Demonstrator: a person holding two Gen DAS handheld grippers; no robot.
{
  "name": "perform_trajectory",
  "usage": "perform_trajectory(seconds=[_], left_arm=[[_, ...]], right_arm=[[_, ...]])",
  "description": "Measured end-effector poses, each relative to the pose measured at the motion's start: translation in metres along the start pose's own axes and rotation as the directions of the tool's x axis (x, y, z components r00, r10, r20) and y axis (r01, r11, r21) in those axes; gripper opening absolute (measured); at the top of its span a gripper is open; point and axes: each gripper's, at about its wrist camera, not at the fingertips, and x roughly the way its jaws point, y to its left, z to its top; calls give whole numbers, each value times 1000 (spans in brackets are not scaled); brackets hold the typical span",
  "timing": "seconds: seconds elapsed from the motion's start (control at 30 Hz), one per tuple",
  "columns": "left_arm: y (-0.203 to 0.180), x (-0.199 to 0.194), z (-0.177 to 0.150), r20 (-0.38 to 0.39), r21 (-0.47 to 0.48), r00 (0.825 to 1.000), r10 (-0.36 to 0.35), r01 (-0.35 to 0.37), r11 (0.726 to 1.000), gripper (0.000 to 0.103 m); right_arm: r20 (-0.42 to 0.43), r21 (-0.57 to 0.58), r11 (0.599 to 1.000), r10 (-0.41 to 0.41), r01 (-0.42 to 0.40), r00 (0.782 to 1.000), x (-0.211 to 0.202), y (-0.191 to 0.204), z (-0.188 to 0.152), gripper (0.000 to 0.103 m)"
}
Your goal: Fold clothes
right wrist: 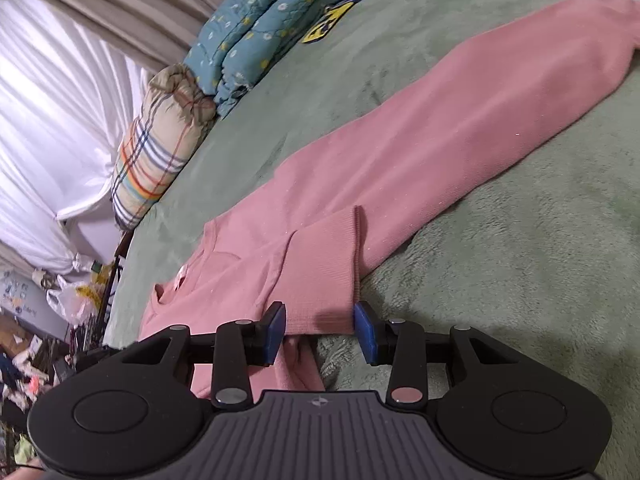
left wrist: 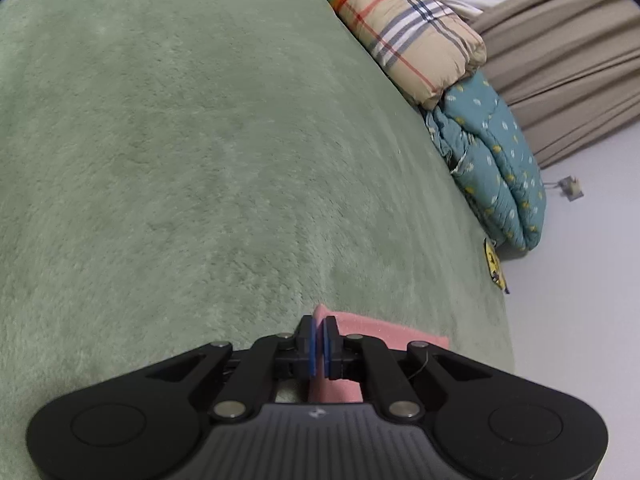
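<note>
A pink knit sweater (right wrist: pixel 440 120) lies stretched out flat on the green fleece blanket (right wrist: pixel 520 260), its neckline toward the lower left of the right wrist view. One sleeve is folded across the body, and its ribbed cuff (right wrist: pixel 324 276) lies right in front of my right gripper (right wrist: pixel 320 330), which is open with the cuff's end between the blue pads. In the left wrist view my left gripper (left wrist: pixel 319 346) is shut on an edge of the pink sweater (left wrist: pixel 384 330), pinched between the blue pads just above the blanket (left wrist: pixel 200 160).
A folded plaid quilt (left wrist: pixel 404 20) and a teal flowered quilt (left wrist: pixel 496 160) are stacked along the bed's edge, with a yellow tag (left wrist: pixel 495 266) nearby. Beige curtains (left wrist: pixel 568 60) hang behind. Bags and clutter (right wrist: pixel 44 320) cover the floor past the bed.
</note>
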Motion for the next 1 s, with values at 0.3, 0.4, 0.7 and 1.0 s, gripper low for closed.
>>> perform_trajectory(seconds=[0.3, 0.4, 0.7, 1.0], left_arm=[[0, -33, -4, -75, 19, 992, -105, 107, 994, 4], [-5, -39, -26, -145, 33, 982, -124, 130, 991, 9], [3, -25, -62, -190, 63, 981, -24, 37, 997, 4], [17, -98, -74, -159, -5, 983, -87, 87, 996, 20]], right_arm=[[-47, 270, 962, 53, -39, 997, 24, -22, -4, 50], [-38, 292, 956, 31, -19, 999, 29, -21, -3, 11], [-26, -107, 974, -203, 199, 979, 25, 16, 3, 16], [43, 206, 976, -89, 78, 995, 14, -26, 4, 4]])
